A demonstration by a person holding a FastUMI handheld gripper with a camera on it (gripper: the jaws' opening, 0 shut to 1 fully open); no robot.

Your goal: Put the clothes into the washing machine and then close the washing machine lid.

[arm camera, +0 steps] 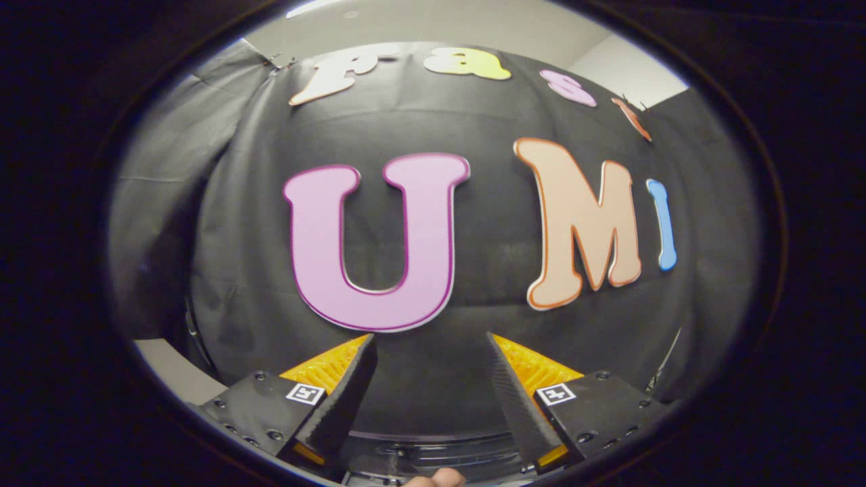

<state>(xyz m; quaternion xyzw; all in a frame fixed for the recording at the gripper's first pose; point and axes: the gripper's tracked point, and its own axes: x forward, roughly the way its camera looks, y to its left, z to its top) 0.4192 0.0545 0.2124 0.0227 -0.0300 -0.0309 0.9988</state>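
Observation:
My gripper (430,336) is raised and points at the booth's black cloth wall (473,122). Its two fingers stand well apart, open, with nothing between them. The wall hangs a short way beyond the fingertips. Neither clothes nor a washing machine can be made out in the gripper view.
A pale surface (172,368) shows low down, left of the left finger. Above the cloth a light ceiling or wall (419,24) runs across. Part of a person's finger (436,479) shows behind the gripper body.

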